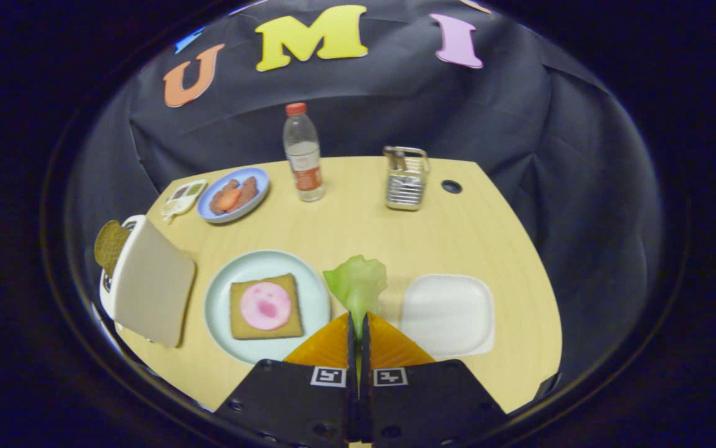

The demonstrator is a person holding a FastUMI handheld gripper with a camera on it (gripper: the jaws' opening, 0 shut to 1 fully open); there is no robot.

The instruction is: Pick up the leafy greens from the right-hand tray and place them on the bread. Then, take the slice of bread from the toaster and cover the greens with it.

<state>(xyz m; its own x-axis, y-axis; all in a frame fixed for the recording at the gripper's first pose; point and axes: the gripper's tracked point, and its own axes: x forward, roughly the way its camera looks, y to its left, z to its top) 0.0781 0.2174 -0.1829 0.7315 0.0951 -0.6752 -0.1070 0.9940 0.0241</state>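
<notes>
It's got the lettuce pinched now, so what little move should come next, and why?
Probably a short carry toward the toaster side, over the pale plate. The hand-held gripper is shut on the leafy greens, which hang between the white tray and that plate. The bread with its pink slice lies there, still uncovered, so the greens need to be above it before release.

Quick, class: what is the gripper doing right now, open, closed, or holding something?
Gripper: closed on the leafy greens, both fingers pinching its stem.
</notes>
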